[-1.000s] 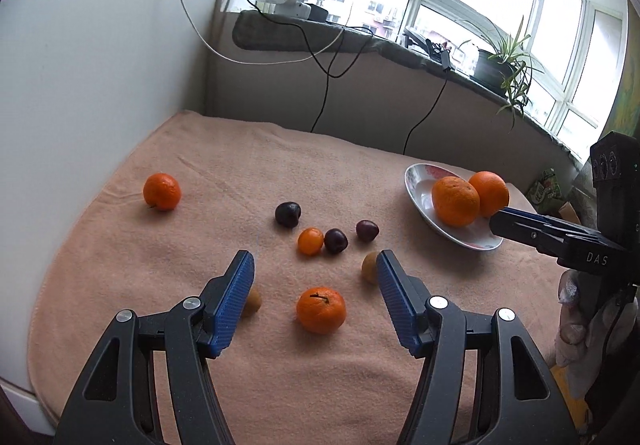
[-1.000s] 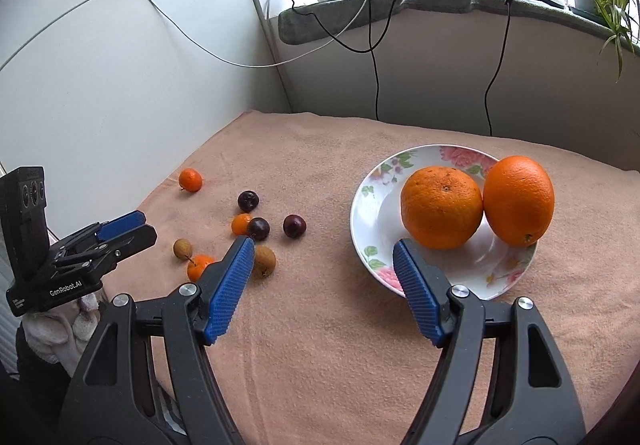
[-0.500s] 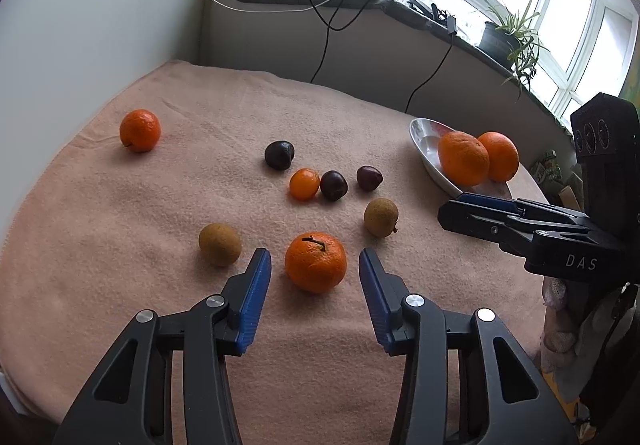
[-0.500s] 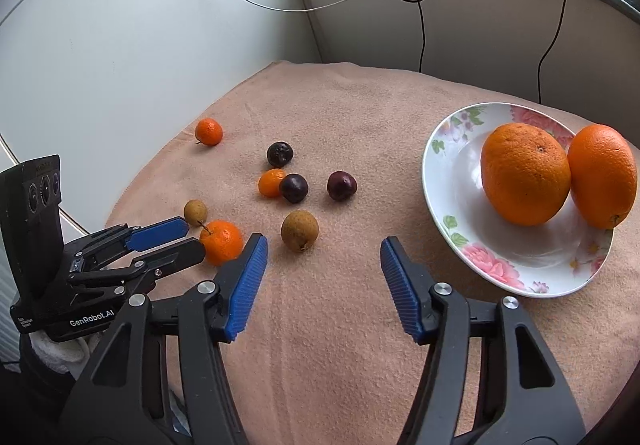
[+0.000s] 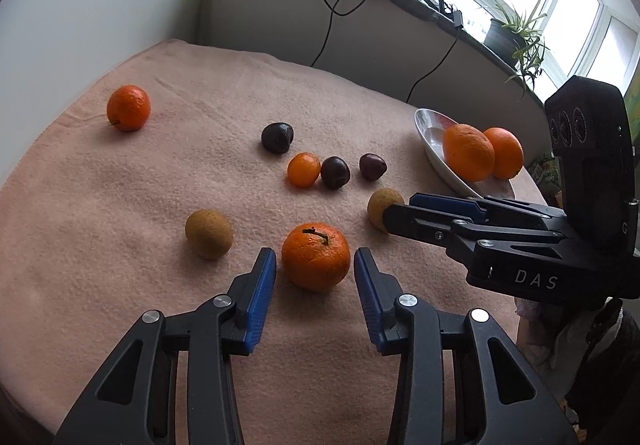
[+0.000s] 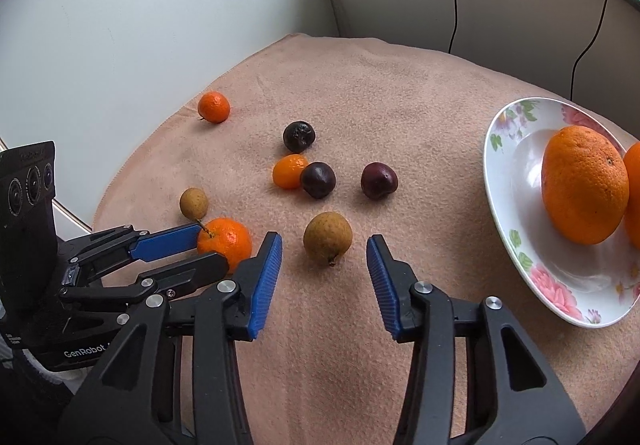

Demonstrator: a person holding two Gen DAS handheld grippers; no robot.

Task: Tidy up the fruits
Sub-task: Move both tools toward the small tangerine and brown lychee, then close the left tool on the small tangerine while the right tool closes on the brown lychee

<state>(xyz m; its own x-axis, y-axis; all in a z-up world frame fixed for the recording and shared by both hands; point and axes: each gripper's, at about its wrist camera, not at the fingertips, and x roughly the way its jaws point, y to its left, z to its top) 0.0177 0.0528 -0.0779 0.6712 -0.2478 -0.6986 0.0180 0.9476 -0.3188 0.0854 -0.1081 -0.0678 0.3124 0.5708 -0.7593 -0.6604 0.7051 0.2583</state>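
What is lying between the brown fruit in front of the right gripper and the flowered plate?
Nothing: between that brown fruit and the plate there is only bare pink blanket, as the right wrist view shows.

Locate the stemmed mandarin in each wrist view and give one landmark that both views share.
Left wrist: the mandarin sits low in the centre, between the left gripper's pads.
Right wrist: the mandarin is at lower left, partly behind the left gripper's fingers.
Shared landmark: the plate holding two oranges, at the right in both views.
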